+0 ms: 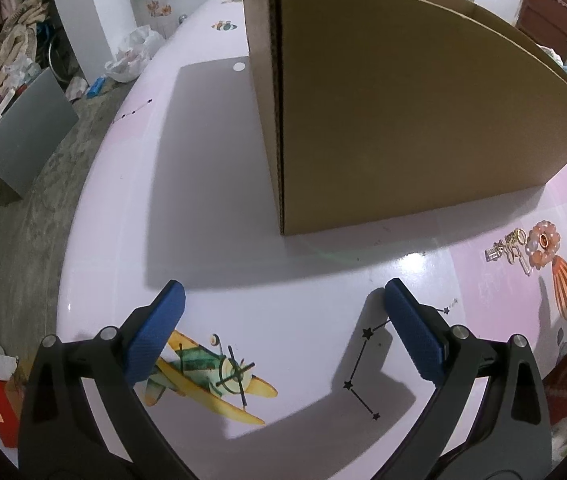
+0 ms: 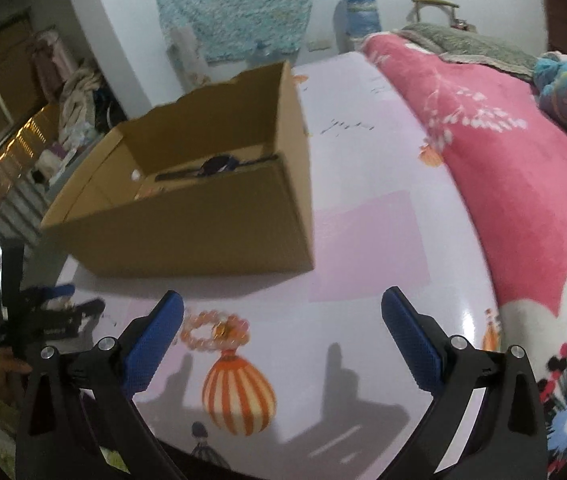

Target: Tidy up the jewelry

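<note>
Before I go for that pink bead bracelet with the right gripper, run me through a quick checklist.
1. Right gripper open and empty: ok.
2. Left gripper open and empty: ok.
3. Pink bead bracelet within the right fingers' span: not ok, it lies close to the left finger, off centre.
4. Bracelet free of the other pieces: cannot tell; the left view shows small gold pieces right beside it.
5. Cardboard box open on top: ok.
6. Room left inside the box: cannot tell, only a dark item shows.

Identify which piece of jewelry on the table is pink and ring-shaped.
The bead bracelet, a closed loop of pale pink beads. The small gold pieces beside it are metallic, not pink.
</note>
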Demonstrator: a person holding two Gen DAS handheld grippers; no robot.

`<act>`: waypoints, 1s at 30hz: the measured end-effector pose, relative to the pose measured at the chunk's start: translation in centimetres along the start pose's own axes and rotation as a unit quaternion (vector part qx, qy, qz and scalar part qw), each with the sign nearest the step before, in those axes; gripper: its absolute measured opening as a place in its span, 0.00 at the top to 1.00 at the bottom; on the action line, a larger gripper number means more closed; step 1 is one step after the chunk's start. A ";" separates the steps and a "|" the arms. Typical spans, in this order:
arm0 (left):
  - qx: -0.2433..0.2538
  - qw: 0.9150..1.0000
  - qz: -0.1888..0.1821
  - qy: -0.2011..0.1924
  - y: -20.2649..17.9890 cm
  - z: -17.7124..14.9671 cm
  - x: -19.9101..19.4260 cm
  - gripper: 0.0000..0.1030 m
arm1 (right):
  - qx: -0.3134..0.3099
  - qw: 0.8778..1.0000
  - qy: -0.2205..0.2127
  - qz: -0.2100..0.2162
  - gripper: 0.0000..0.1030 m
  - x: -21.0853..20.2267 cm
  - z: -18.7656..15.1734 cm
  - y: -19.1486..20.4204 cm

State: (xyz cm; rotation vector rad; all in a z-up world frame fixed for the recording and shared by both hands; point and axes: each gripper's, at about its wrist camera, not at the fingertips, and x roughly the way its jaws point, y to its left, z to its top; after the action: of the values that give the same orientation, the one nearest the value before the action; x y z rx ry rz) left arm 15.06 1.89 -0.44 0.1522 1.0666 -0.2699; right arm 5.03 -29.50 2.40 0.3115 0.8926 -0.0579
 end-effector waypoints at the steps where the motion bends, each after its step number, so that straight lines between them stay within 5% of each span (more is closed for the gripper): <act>1: 0.000 1.000 -0.005 -0.005 -0.1 -0.1 -0.1 0.07 | 0.001 1.000 0.004 0.004 0.06 0.3 -0.1 -0.1; 4: -0.006 0.999 -0.041 -0.025 -0.4 -0.3 -0.9 0.07 | 0.004 1.000 0.020 0.014 0.09 0.9 -0.6 0.3; 8: 0.006 0.995 -0.086 -0.051 -1.8 -0.5 -1.7 0.09 | 0.006 0.998 0.055 0.015 0.31 2.6 -1.1 1.0; 18: 0.082 0.986 -0.137 -0.057 -6.2 -0.7 -1.6 0.40 | -0.009 0.994 0.104 -0.009 0.65 4.4 -1.1 3.0; 25: 0.121 0.979 -0.151 -0.063 -8.4 -1.4 -1.4 0.50 | 0.003 0.991 0.132 -0.027 0.89 5.4 -1.2 3.1; 30: 0.134 0.975 -0.161 -0.071 -9.3 -1.6 -1.5 0.50 | 0.025 0.992 0.120 -0.007 0.90 4.4 -0.9 3.0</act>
State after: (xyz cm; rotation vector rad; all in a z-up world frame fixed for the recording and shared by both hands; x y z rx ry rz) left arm 10.32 -6.38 0.20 0.1986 0.9060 -0.7083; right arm 7.67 -26.01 -0.81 0.3647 1.1333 -0.0574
